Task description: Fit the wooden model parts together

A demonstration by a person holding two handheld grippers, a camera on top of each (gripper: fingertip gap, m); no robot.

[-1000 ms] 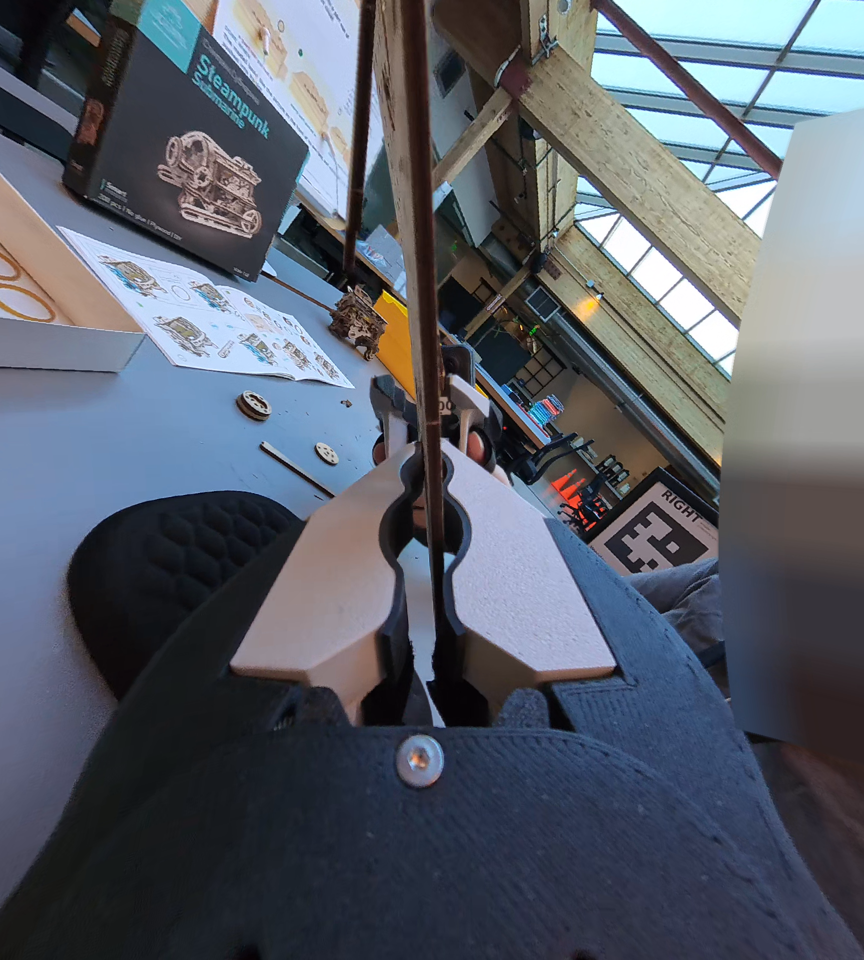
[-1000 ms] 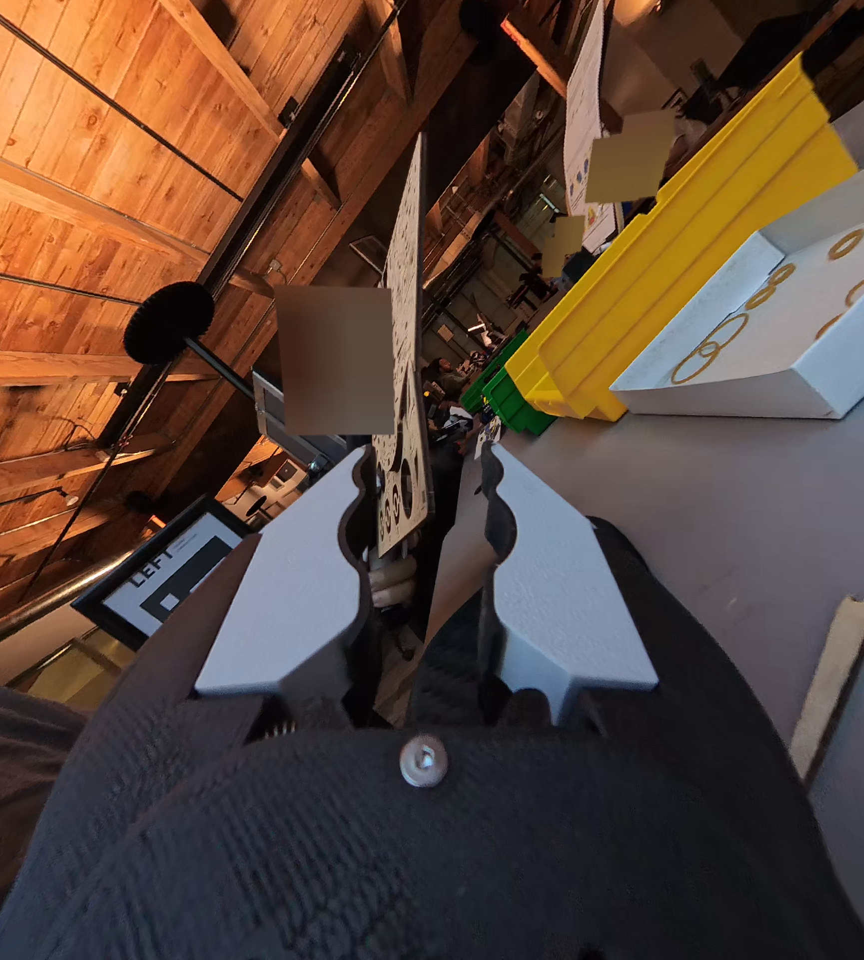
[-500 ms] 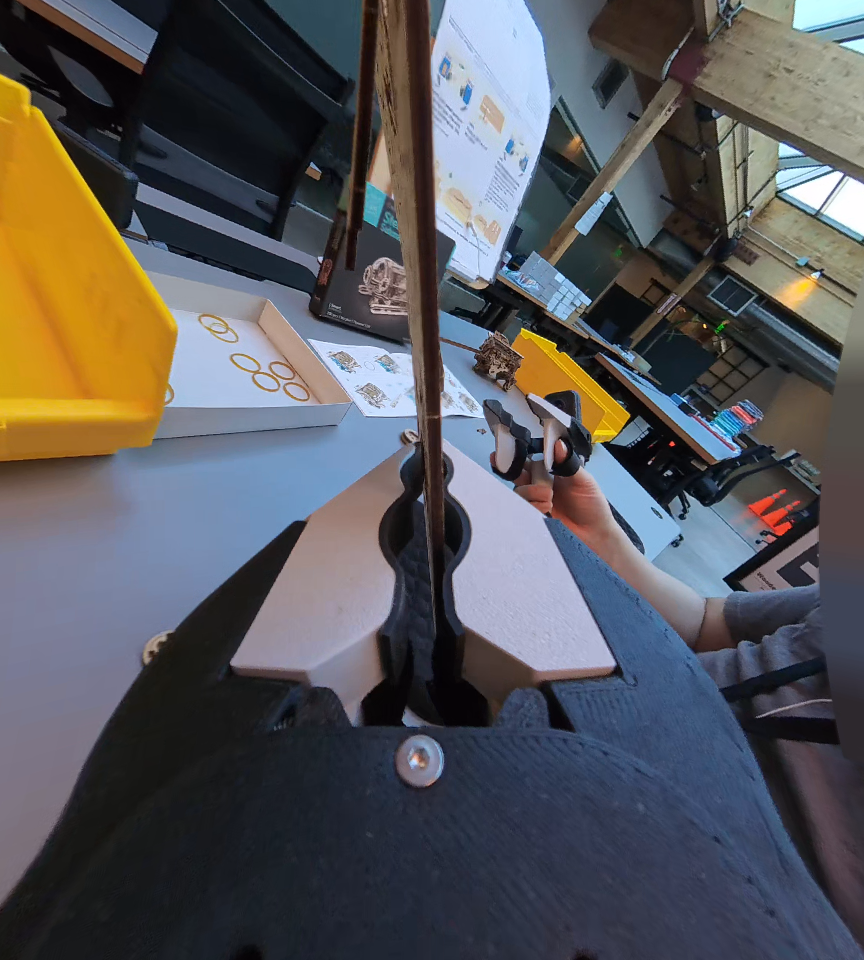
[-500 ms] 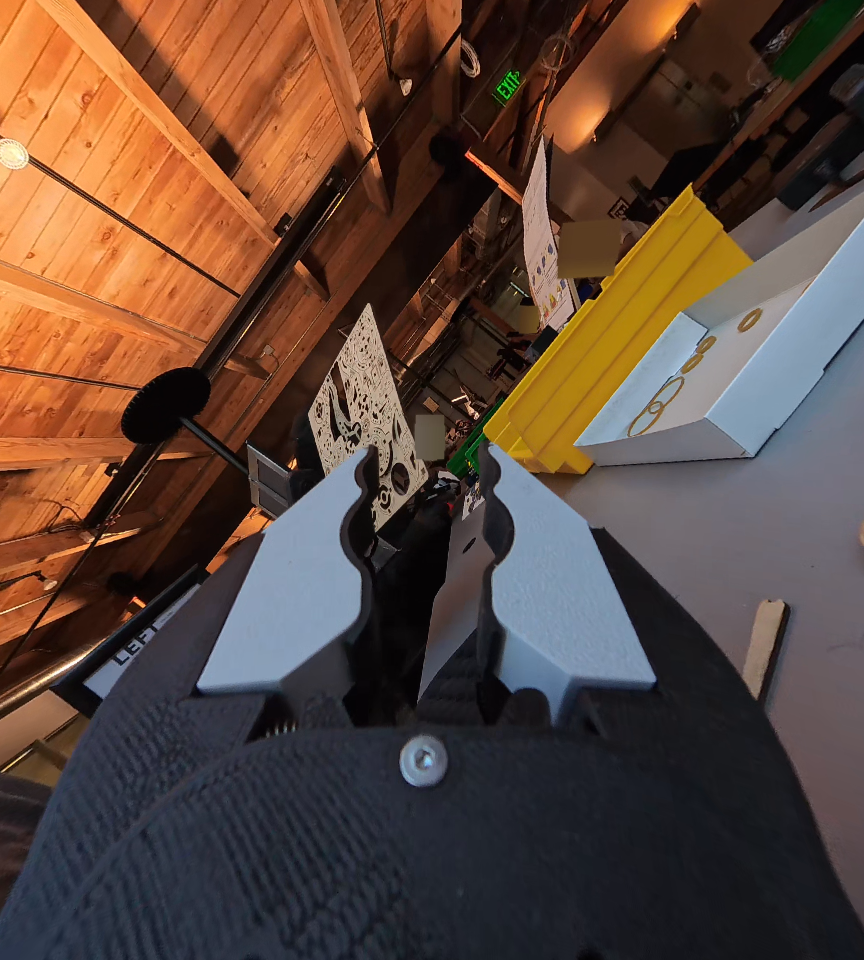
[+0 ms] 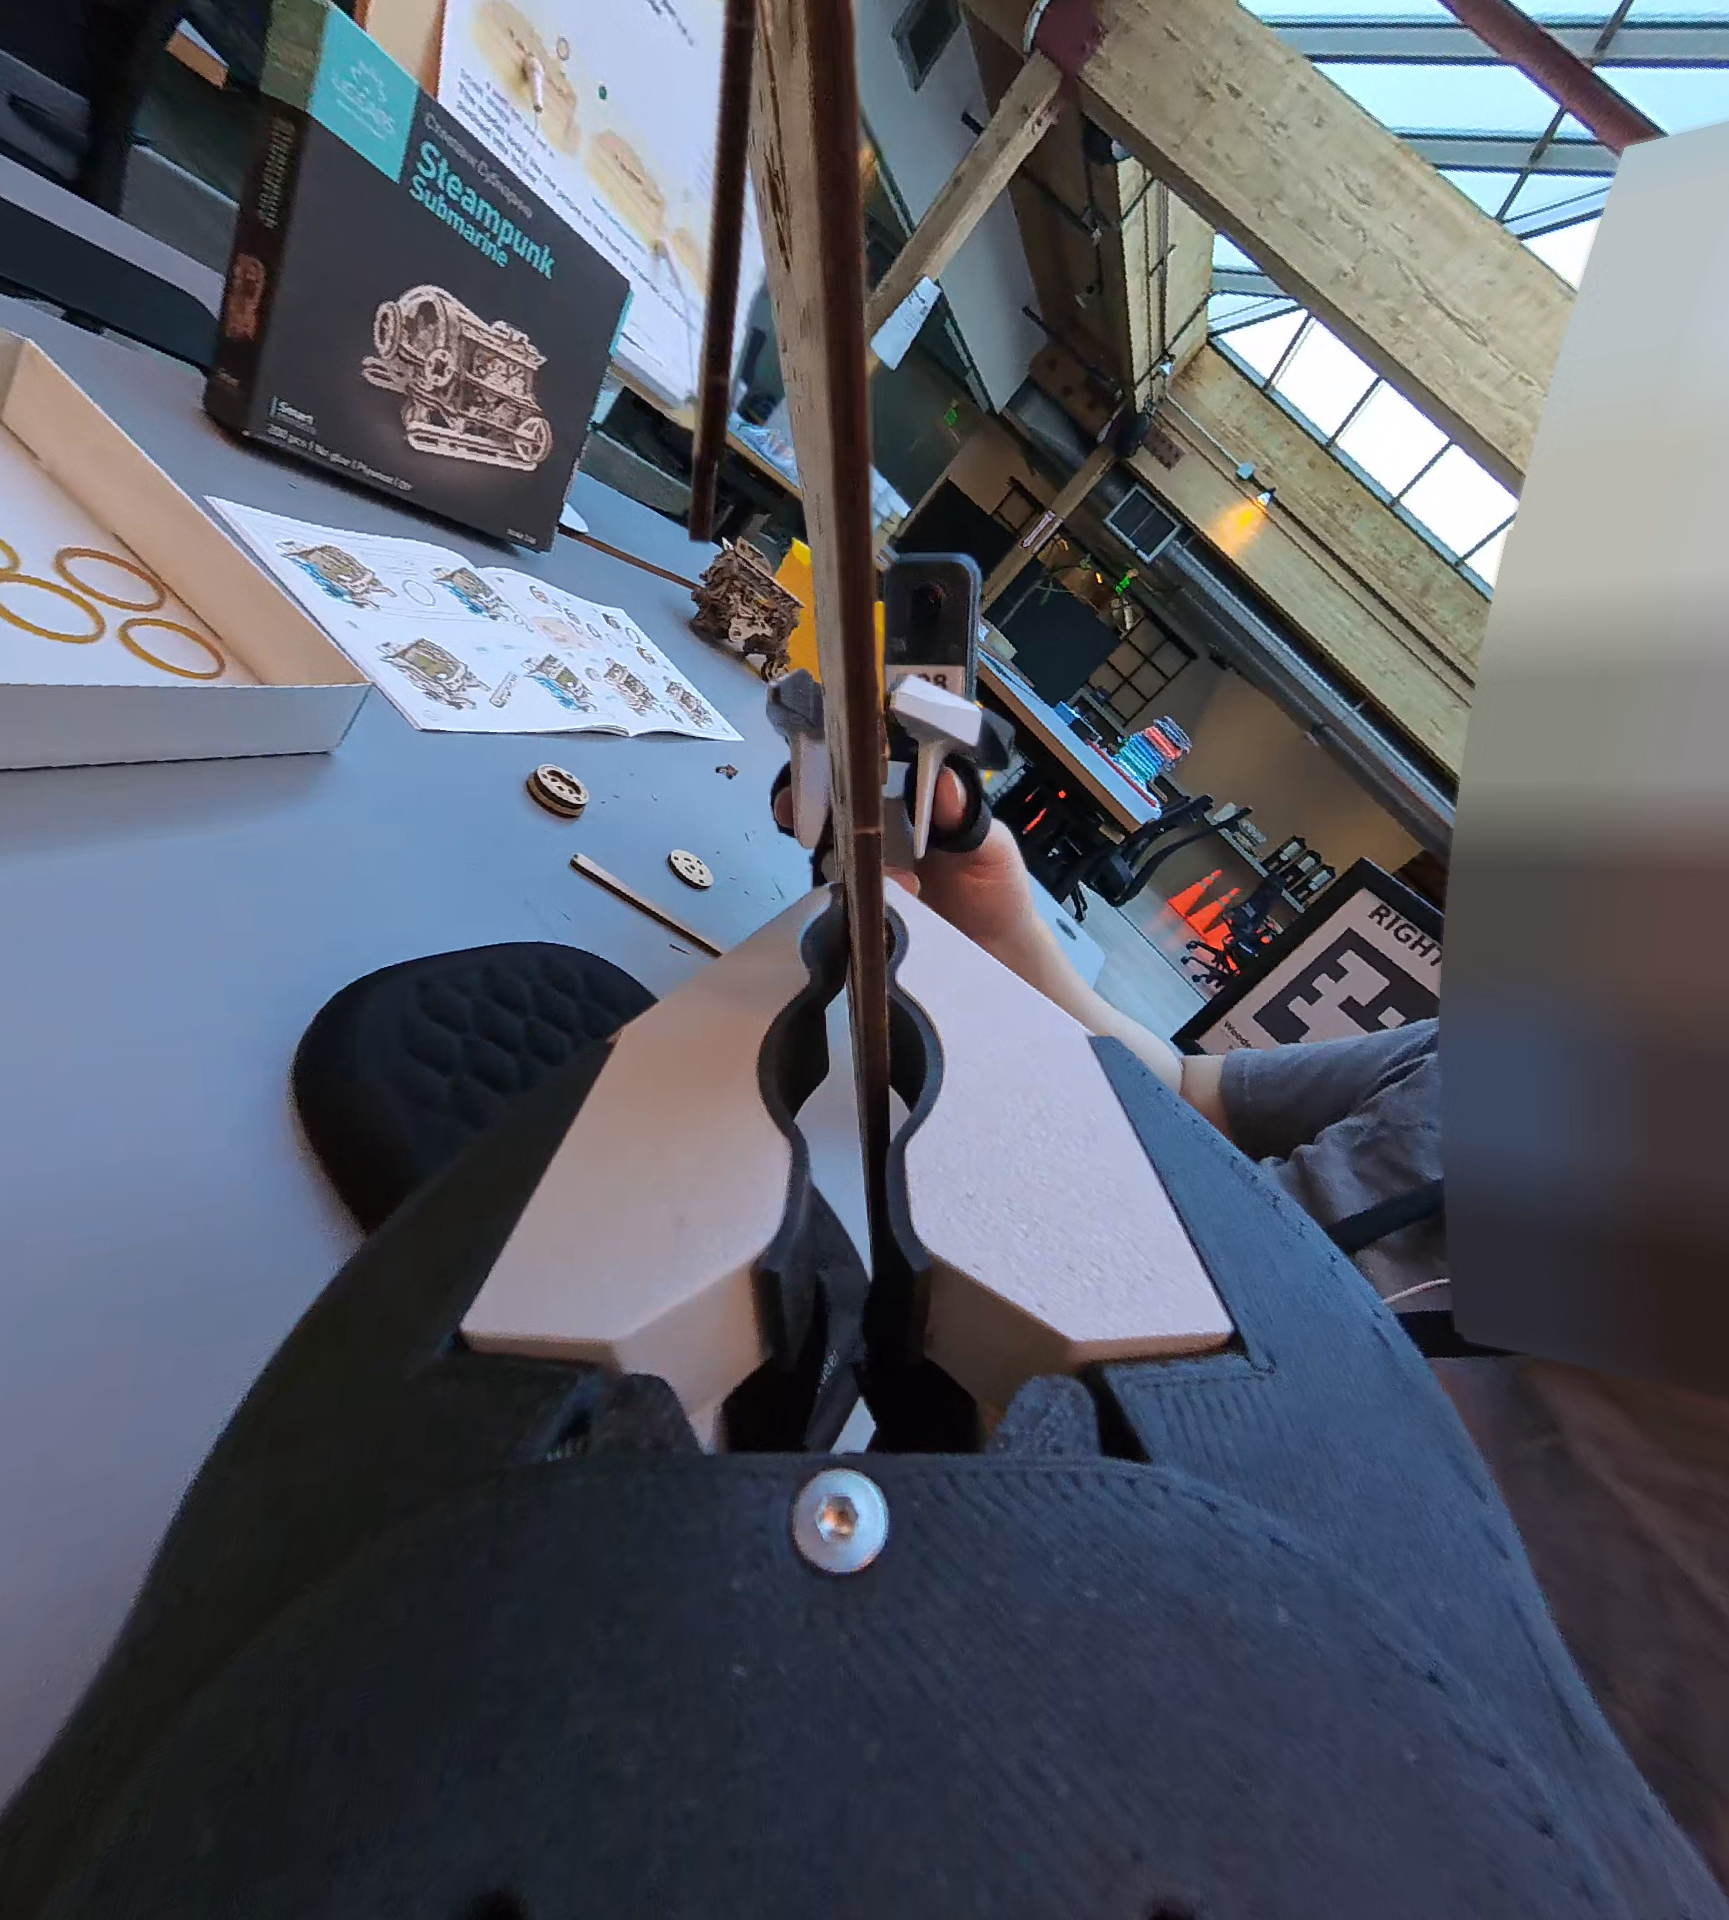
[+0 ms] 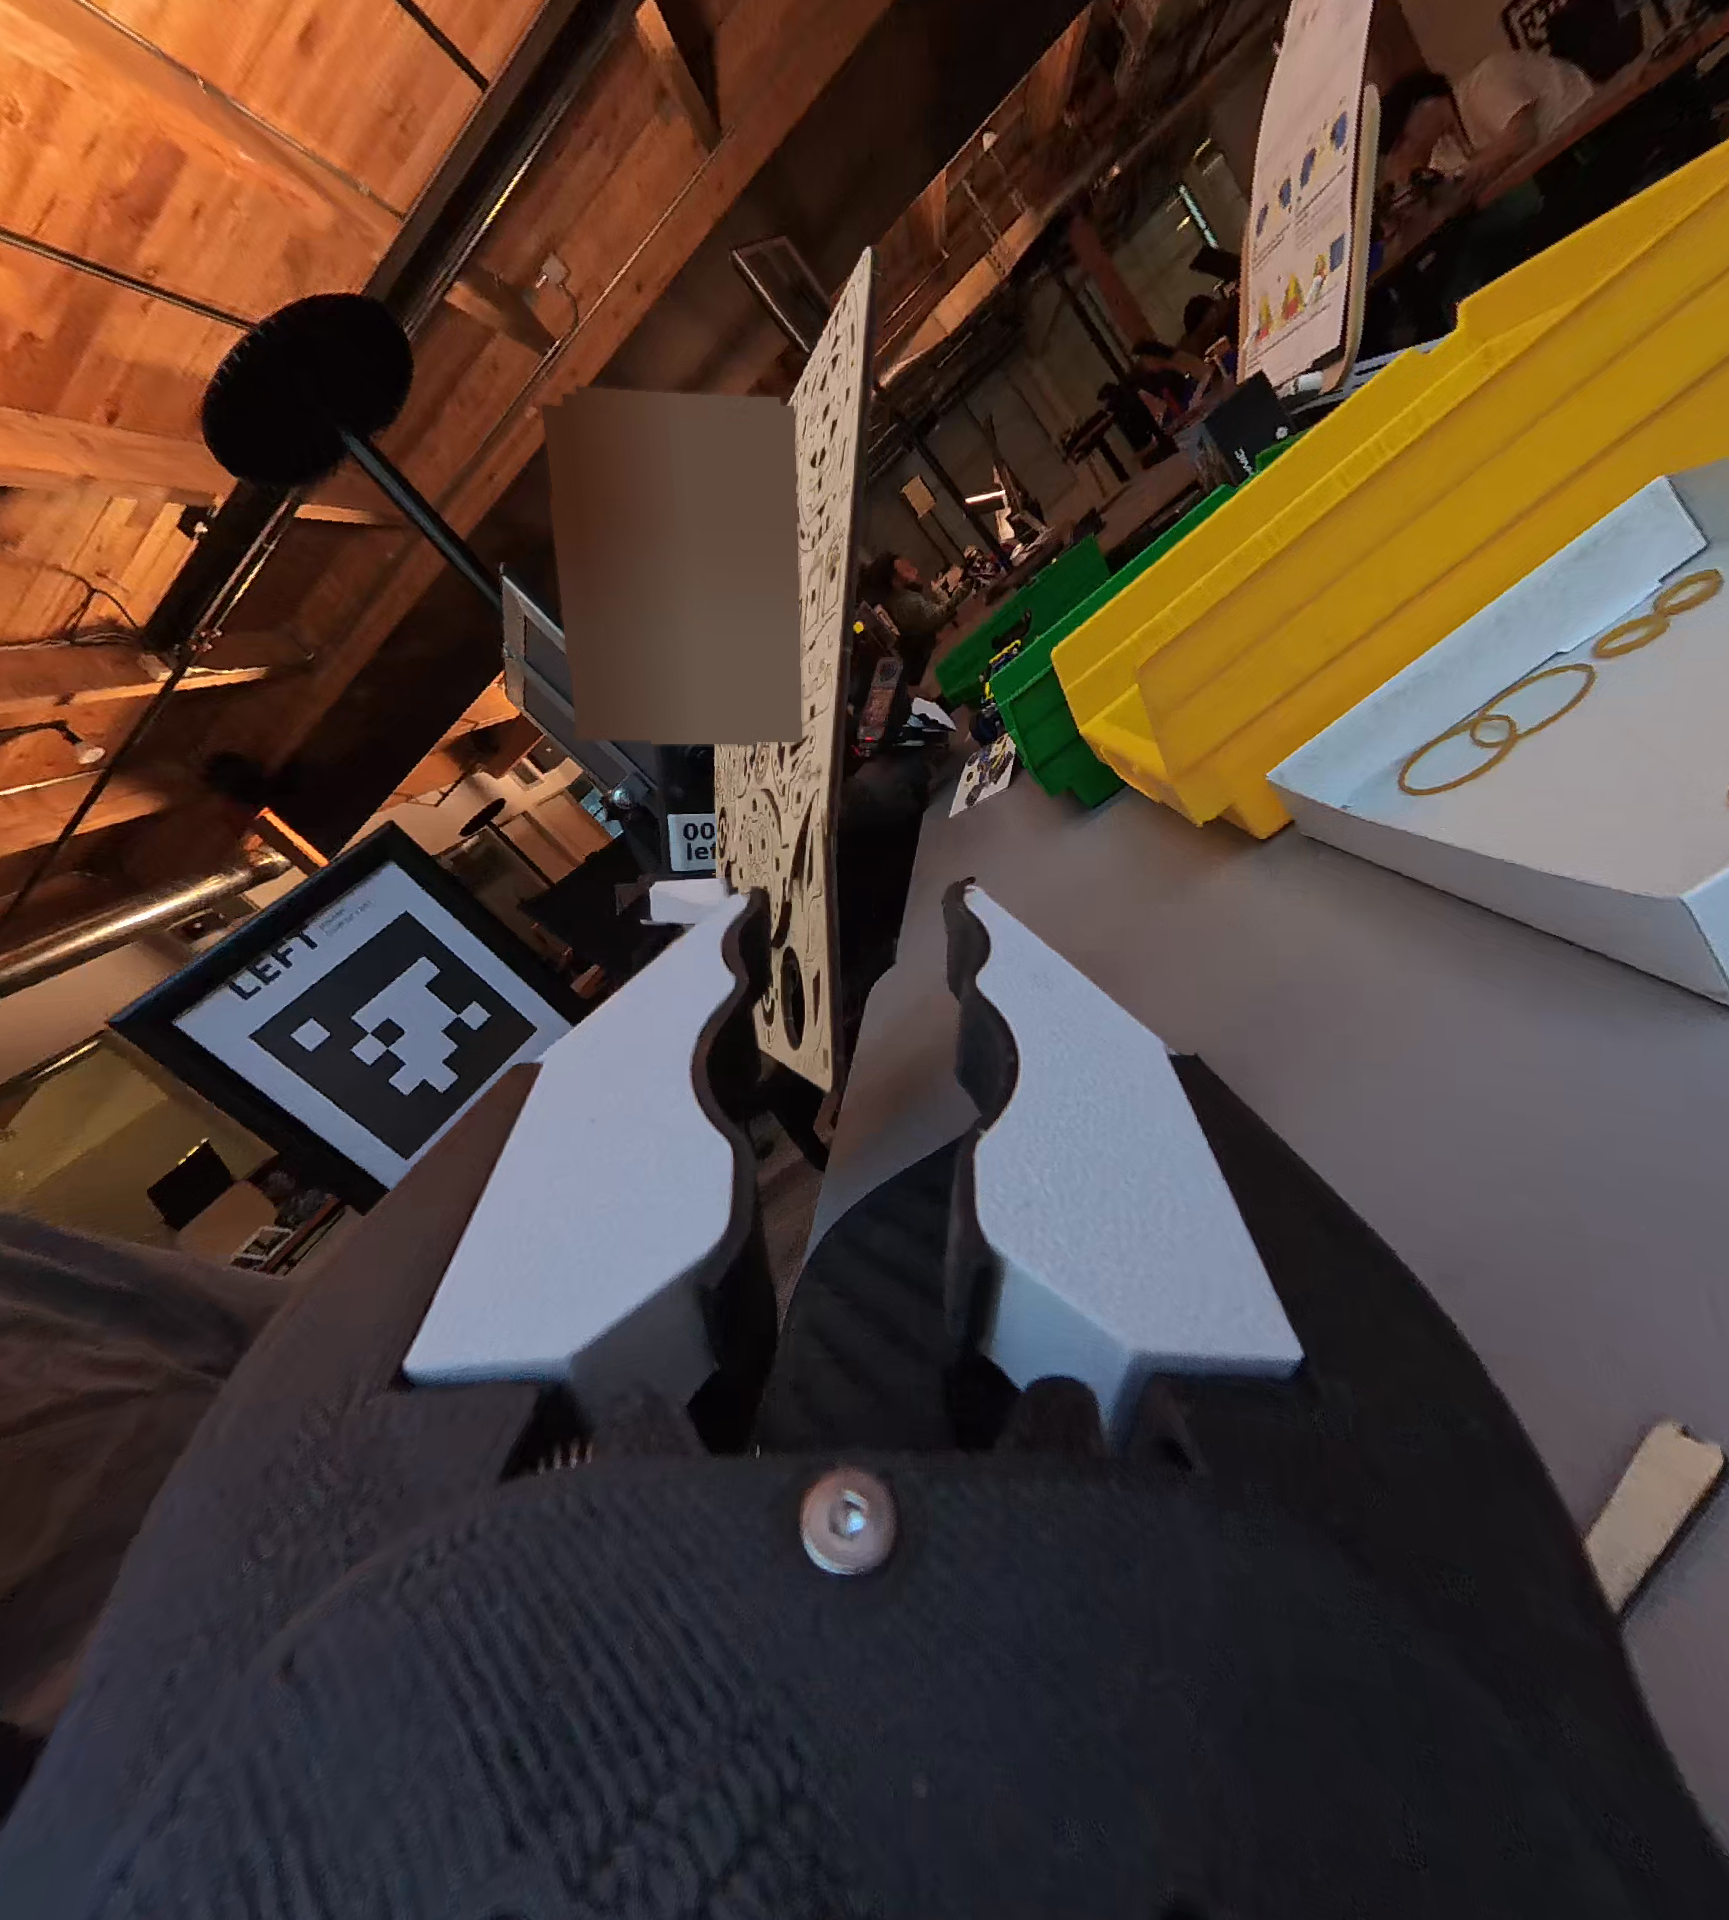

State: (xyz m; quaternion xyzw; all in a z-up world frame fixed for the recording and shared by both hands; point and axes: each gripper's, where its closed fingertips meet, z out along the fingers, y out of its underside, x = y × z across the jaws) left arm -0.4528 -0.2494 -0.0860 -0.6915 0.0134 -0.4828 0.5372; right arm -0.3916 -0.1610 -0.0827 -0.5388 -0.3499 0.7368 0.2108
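Right claw (image 6: 855, 914) wider; tray (image 6: 1525, 883) (bands (image 6: 1494, 727))

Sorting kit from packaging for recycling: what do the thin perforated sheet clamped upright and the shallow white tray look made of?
The thin perforated sheet looks like laser-cut plywood: pale matte face, dark burnt-looking cut lines and edge, held edge-on in the left gripper. The shallow white tray looks like matte cardboard, with thin folded walls, though coated card can't be ruled out.

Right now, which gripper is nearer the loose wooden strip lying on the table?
Right. The wooden strip lies just beside the right gripper, off its body. The left gripper is raised, its jaws clamped on the plywood sheet, farther away.
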